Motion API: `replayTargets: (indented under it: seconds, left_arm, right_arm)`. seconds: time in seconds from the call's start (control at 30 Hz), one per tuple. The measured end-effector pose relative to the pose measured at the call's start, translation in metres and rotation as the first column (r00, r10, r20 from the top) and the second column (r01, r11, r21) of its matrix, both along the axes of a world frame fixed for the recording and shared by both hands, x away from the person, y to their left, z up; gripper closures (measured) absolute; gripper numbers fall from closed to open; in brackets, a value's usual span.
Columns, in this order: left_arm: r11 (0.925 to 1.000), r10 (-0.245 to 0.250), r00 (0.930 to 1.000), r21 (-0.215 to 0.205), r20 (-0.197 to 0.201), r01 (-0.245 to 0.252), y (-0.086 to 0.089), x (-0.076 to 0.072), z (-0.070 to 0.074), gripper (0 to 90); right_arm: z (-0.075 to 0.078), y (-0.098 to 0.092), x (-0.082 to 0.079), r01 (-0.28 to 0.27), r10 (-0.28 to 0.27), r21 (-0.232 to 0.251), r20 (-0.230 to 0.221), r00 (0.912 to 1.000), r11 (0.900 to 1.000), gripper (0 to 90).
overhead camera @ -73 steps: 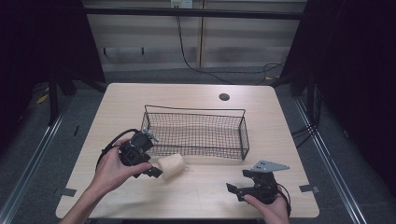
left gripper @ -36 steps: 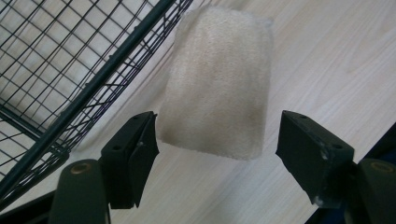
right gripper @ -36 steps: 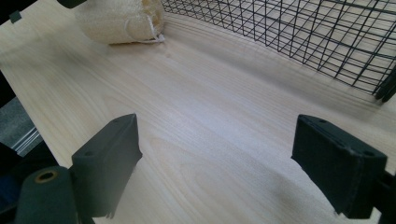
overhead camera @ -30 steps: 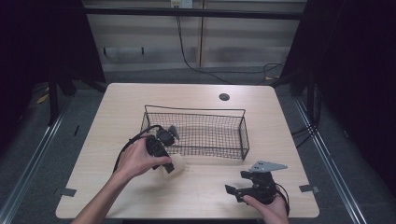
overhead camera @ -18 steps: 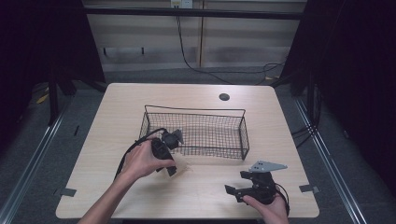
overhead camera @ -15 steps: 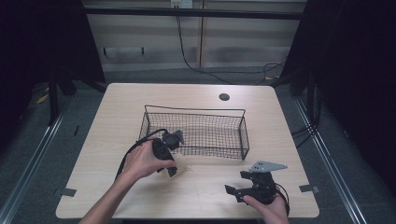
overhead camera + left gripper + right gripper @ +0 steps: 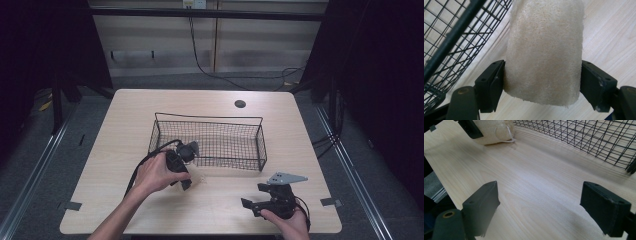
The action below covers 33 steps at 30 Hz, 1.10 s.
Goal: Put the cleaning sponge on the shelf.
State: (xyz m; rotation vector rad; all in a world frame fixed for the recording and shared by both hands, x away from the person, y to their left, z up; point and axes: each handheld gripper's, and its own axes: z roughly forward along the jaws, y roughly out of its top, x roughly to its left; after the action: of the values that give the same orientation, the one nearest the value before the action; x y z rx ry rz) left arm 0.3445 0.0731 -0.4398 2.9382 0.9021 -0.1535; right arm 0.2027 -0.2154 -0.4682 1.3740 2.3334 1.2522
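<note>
at the lower middle of the high view, the left tool (image 7: 186, 176) is sitting in the person's left hand (image 7: 156, 172), whose forearm is coming in from the bottom edge and slanting up to the right. the hand is wrapping over the tool's body, with the cable looping off to the left. this tool is gripping a pale loofah sponge (image 7: 545, 50); in the left gripper view both black jaws are pressing against the sponge's sides, and the sponge is reaching up to the top of that frame. the sponge is sitting just in front of the wire basket (image 7: 210, 135), close to its near-left corner, over the light wooden desk (image 7: 125, 125). the basket's mesh is filling the upper left of the left gripper view.

at the lower right of the high view, the right tool (image 7: 255, 206) is resting low on the desk near the front edge, held from below by the right hand (image 7: 287, 222), pointing left. its jaws are standing wide apart with bare desk between them. in the upper left of the right gripper view the sponge is showing beside the basket.
</note>
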Motion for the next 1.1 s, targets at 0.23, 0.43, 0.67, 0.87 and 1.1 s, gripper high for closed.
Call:
replayTargets:
  seconds: [0.23,0.43,0.67,0.87,1.1]
  left_arm:
    - [0.9998,-0.019,0.9998,-0.010,0.001,0.019,0.003,-0.003,0.012,26.0]
    - [0.9998,-0.018,0.9998,-0.004,0.010,0.018,0.005,-0.005,0.019,26.1]
    - [0.9996,-0.024,0.9995,0.016,0.018,0.024,0.009,-0.009,0.027,26.1]
    - [0.9994,-0.033,0.9994,0.008,0.011,0.033,0.013,-0.011,0.038,26.1]
    - [0.9992,-0.041,0.9990,0.005,0.018,0.041,0.017,-0.012,0.053,26.1]
  right_arm:
    - [0.000,0.000,0.000,-0.001,0.001,0.002,-0.001,1.0000,1.000,14.6]
    - [0.000,0.000,0.000,0.003,-0.003,0.001,-0.003,1.0000,1.000,14.7]
    - [0.000,0.000,0.000,0.002,-0.002,0.001,-0.005,1.0000,1.000,14.6]
    - [0.000,0.000,0.000,0.001,-0.001,0.002,-0.005,1.0000,1.000,14.6]
    - [0.000,0.000,0.000,0.002,-0.002,0.002,-0.005,1.0000,1.000,14.6]
